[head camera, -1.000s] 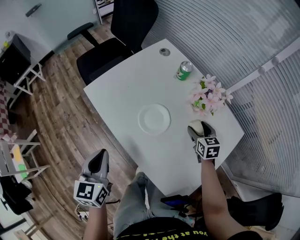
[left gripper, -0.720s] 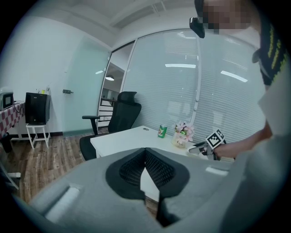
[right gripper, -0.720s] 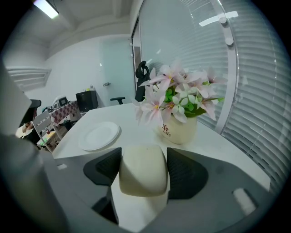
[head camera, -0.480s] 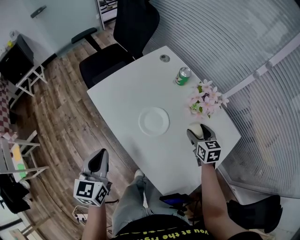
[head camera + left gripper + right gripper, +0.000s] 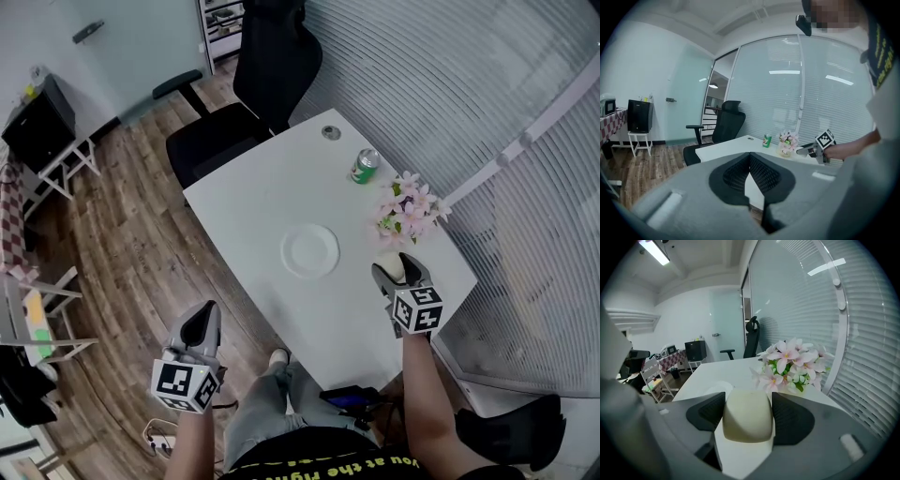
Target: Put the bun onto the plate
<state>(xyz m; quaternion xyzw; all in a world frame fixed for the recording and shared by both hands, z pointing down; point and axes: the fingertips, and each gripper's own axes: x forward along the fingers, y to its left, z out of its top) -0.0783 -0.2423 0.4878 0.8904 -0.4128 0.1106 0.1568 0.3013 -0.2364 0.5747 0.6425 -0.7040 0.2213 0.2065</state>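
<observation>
The right claw is clamped on the pale bun near the pink flowers at the worktop edge; the grasp seems made, so next likely comes a carry left to the white plate, while the left claw hangs closed, empty, off the worktop

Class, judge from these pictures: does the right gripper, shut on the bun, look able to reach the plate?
Probably yes: the right gripper holds the bun, and only bare table lies between it and the plate; the flowers stand aside.
</observation>
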